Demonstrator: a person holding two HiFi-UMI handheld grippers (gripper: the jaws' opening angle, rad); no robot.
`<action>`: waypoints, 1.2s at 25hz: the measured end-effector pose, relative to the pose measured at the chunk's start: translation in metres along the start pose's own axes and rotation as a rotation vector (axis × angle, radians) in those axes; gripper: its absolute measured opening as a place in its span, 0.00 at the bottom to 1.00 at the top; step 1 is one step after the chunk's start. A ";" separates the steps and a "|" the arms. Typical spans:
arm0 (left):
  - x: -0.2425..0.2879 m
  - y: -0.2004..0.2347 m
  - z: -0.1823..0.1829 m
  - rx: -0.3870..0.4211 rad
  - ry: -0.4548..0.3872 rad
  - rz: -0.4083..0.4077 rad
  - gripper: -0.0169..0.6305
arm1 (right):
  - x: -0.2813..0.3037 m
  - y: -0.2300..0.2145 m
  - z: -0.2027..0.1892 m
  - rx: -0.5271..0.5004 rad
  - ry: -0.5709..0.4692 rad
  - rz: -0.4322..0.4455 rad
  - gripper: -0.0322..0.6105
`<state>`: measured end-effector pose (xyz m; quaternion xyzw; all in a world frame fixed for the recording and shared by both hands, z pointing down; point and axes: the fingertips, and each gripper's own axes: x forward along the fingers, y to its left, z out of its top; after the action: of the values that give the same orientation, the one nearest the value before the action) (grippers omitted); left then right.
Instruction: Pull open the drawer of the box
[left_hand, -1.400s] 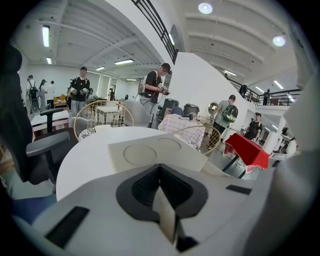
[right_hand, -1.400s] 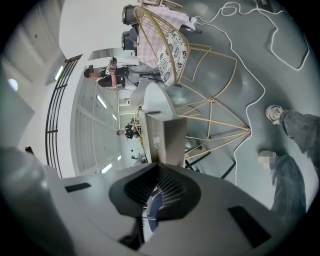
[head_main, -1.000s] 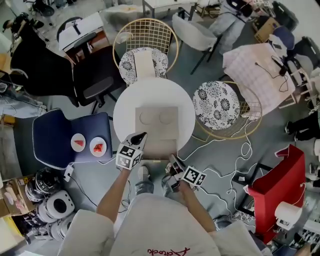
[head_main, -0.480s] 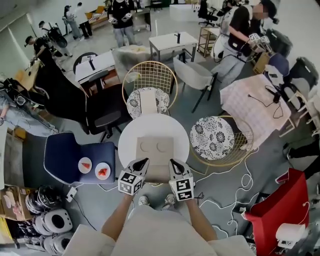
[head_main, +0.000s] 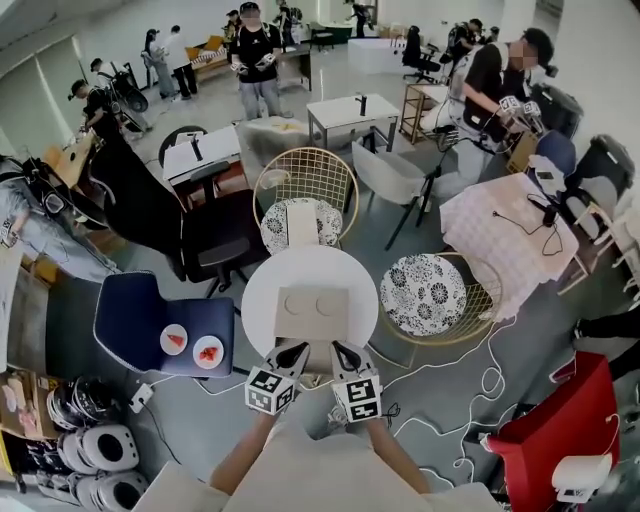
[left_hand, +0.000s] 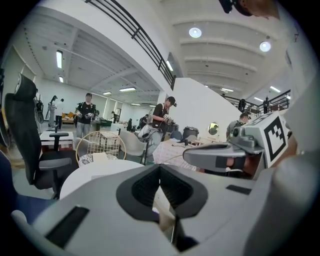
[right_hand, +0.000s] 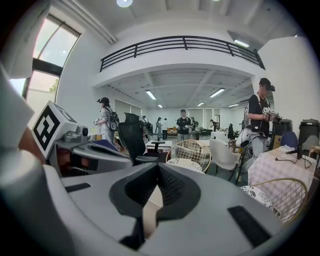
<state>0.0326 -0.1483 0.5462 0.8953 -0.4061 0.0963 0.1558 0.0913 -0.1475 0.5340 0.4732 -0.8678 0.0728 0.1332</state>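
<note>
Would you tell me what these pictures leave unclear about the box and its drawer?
- Drawer front: the head view sees the box from above, and the left gripper and right gripper cover its near edge.
- Box in both gripper views: mostly hidden behind the shut jaws' own bodies.
- Two circles on top: too small to tell recesses from print.

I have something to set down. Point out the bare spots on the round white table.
Bare table shows as a crescent left of the cardboard box, another to its right, and a wider band beyond it toward the wire chair. The near edge is crowded: the left tongs and right tongs are there.
</note>
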 end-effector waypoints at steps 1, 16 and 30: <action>-0.005 -0.005 0.000 0.002 -0.008 -0.006 0.04 | -0.004 0.005 0.000 0.000 -0.001 -0.002 0.07; -0.146 -0.017 -0.060 0.069 0.008 -0.076 0.04 | -0.065 0.139 -0.008 0.044 -0.030 -0.077 0.07; -0.223 -0.059 -0.079 0.058 -0.013 -0.081 0.04 | -0.140 0.201 -0.022 0.045 -0.029 -0.112 0.07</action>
<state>-0.0721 0.0723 0.5416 0.9157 -0.3676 0.0960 0.1310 -0.0020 0.0789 0.5128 0.5251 -0.8398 0.0777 0.1142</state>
